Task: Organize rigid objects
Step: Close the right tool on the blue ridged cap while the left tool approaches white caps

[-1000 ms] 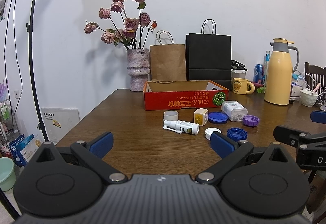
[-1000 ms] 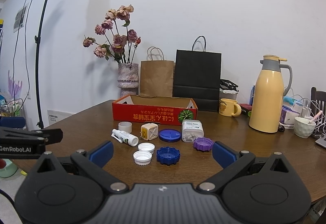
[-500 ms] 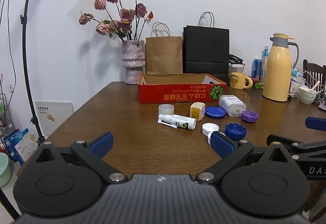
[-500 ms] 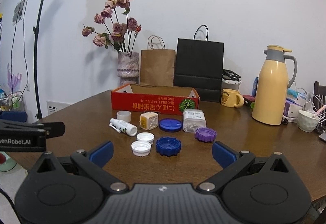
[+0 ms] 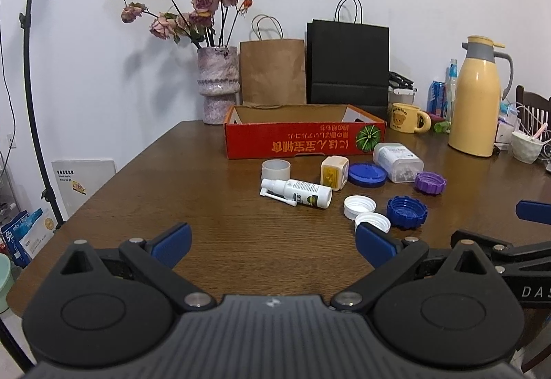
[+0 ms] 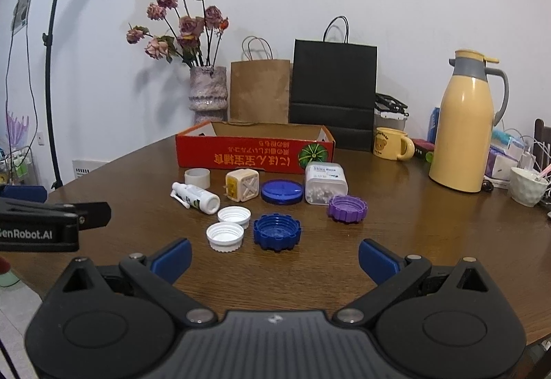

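A red cardboard box (image 5: pixel 303 141) (image 6: pixel 255 155) stands open-topped at the back of the wooden table. In front of it lie a white spray bottle (image 5: pixel 298 193) (image 6: pixel 196 198), a white ring (image 5: pixel 275 168), a yellow cube (image 6: pixel 242 185), a flat blue lid (image 6: pixel 282 192), a clear white container (image 6: pixel 325 183), a purple cap (image 6: pixel 346 208), a dark blue cap (image 6: pixel 277 231) and two white caps (image 6: pixel 225 236) (image 6: pixel 234 216). My left gripper (image 5: pixel 273 243) is open and empty, short of the bottle. My right gripper (image 6: pixel 273 256) is open and empty just before the caps.
Along the back wall stand a vase of dried roses (image 5: pixel 217 86), a brown paper bag (image 5: pixel 273 72) and a black bag (image 5: pixel 347 65). At the right are a yellow mug (image 6: pixel 391 144), a yellow thermos (image 6: pixel 465 124) and a white cup (image 6: pixel 528 186). A lamp stand (image 6: pixel 51 69) rises left.
Both grippers have moved forward over the table toward the objects, which now appear larger and nearer. Both stay open; nothing has been taken hold of.
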`<control>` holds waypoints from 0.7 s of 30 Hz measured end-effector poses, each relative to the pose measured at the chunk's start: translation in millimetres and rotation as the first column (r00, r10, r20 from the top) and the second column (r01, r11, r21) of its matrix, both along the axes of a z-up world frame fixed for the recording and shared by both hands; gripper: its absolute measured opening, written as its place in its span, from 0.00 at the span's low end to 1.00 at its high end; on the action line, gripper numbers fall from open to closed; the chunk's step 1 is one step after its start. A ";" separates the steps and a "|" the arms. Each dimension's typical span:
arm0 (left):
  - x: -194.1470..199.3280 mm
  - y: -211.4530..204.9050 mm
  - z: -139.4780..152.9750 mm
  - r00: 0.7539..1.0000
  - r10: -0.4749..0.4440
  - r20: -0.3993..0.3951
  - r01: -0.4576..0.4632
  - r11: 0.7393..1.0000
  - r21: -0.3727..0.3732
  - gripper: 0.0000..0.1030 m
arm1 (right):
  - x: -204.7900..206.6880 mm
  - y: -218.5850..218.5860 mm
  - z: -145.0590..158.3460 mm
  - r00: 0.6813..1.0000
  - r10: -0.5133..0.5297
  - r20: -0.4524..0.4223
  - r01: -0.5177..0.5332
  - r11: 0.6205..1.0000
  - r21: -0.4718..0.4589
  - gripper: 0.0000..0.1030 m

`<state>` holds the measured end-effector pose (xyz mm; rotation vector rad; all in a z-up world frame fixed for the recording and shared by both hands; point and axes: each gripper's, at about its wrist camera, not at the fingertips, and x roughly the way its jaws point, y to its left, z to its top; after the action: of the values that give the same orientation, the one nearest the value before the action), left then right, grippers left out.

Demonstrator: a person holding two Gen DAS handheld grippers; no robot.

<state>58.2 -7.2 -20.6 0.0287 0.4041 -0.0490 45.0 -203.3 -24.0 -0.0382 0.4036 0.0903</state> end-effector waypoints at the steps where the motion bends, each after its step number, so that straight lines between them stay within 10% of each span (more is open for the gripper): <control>1: 2.0 -0.1 -0.9 1.000 0.000 -0.002 0.000 1.000 0.001 1.00 | 2.9 -0.6 -0.9 1.000 0.000 -0.003 0.000 1.000 0.000 1.00; 21: 52.7 -16.7 -15.6 0.997 0.001 -0.074 0.001 1.000 0.022 1.00 | 60.6 -9.6 -17.0 0.996 0.025 -0.083 -0.026 1.000 -0.015 0.99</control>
<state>110.9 -23.9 -36.2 0.0483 0.4787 -0.0458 105.5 -212.9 -40.9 -0.0558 0.4872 0.1143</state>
